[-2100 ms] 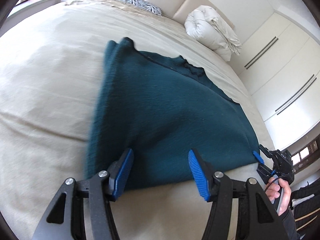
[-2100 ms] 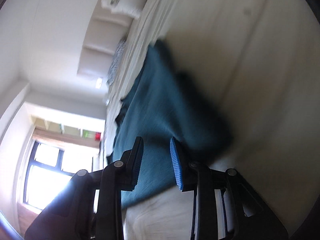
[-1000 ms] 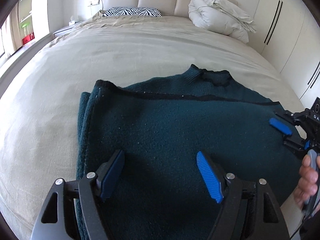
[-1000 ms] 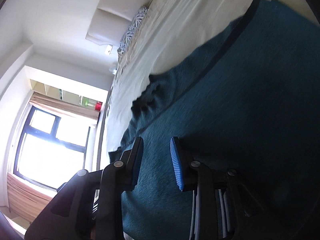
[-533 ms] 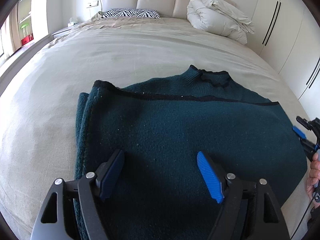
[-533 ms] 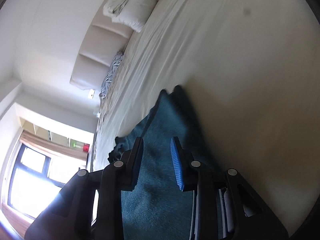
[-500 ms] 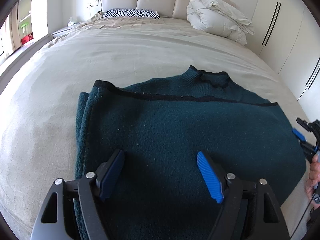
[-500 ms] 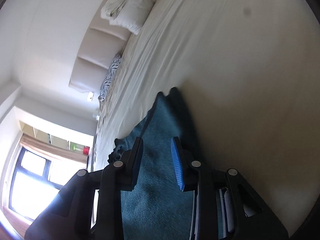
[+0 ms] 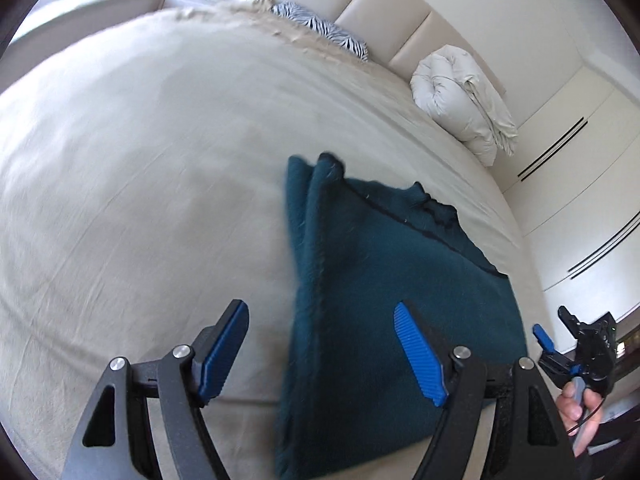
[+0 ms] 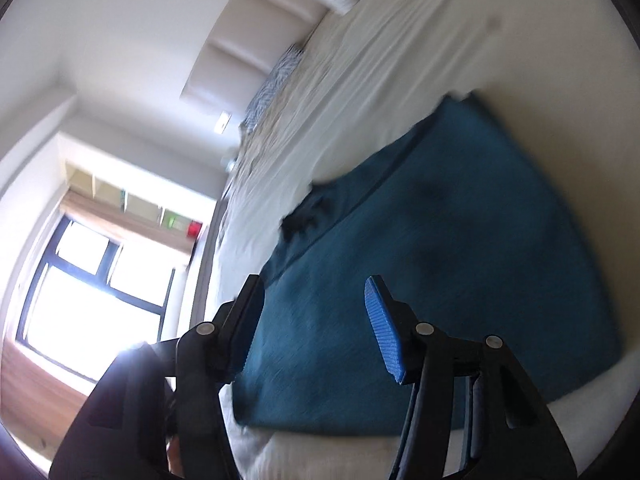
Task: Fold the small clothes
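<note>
Teal knit sweater [image 9: 384, 288] looks soft and floppy; grip its folded left edge; left gripper [image 9: 320, 352] and right gripper [image 10: 316, 328], jaws just widened, gape empty

Sweater [image 9: 392, 288] lies on bed [image 9: 140, 168], near its foot edge. Pillow [image 9: 320, 34] and rolled duvet [image 9: 460, 96] sit at headboard [image 9: 384, 12] end.

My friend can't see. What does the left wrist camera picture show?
A folded dark teal sweater lies on a wide beige bed. The open left gripper hovers above its near edge, and a zebra pillow and rolled white duvet sit by the headboard.
</note>
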`<state>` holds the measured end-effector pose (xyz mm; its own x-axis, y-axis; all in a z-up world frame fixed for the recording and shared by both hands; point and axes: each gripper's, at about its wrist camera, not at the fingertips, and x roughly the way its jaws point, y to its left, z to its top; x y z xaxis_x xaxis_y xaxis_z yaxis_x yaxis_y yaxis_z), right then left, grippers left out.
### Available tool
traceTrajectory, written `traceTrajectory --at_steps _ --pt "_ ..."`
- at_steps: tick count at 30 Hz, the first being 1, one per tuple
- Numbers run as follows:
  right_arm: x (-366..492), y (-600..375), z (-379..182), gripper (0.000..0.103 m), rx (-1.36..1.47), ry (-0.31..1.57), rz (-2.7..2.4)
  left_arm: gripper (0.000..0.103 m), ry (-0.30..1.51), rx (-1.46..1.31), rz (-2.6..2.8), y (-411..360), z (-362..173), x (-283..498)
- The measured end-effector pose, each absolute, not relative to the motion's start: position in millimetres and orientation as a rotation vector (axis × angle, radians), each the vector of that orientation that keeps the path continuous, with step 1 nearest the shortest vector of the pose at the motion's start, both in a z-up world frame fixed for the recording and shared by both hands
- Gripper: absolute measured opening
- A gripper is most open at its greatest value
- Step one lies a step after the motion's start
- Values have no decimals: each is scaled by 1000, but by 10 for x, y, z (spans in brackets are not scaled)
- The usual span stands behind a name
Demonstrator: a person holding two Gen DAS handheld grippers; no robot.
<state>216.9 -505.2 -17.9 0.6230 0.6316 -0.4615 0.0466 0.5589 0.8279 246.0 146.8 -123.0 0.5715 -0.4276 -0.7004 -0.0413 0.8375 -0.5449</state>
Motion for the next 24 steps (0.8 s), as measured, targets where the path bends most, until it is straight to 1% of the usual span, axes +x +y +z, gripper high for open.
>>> traceTrajectory --at_steps 4,6,10,12,15,18,19,20,21,23,24 --pt "2219 -4603 -140 52 888 916 510 78 997 -736 -324 1637 -1390 2471" --pt "2230 -4371 -134 52 867 955 550 78 1018 -787 -362 1650 -1432 2510" --pt "2245 -4005 -133 52 840 1008 622 78 1116 -853 -473 1555 -1531 2620" --pt "2239 -3880 -132 52 837 1021 654 77 1139 -879 -498 1540 -1560 2653" --pt "2252 -3744 -115 52 857 1035 690 77 1159 -989 -528 1581 -1645 2695" --pt "2351 -3599 -122 52 872 1058 718 74 1172 -1035 -544 1561 -1687 2717" --pt "2375 -3540 -124 52 871 1065 725 68 1177 -1049 -554 1524 -1704 2725" --pt "2410 -3464 -126 52 868 1073 729 60 1182 -1062 -560 1511 -1728 2729" --pt "2454 -3397 -135 52 867 1081 734 54 1185 -1077 -564 1503 -1760 2726" --pt "2522 -3257 -165 52 865 1107 747 35 1187 -1108 -561 1469 -1840 2738" --pt "2569 -3192 -185 52 862 1118 748 30 1185 -1119 -557 1477 -1867 2744"
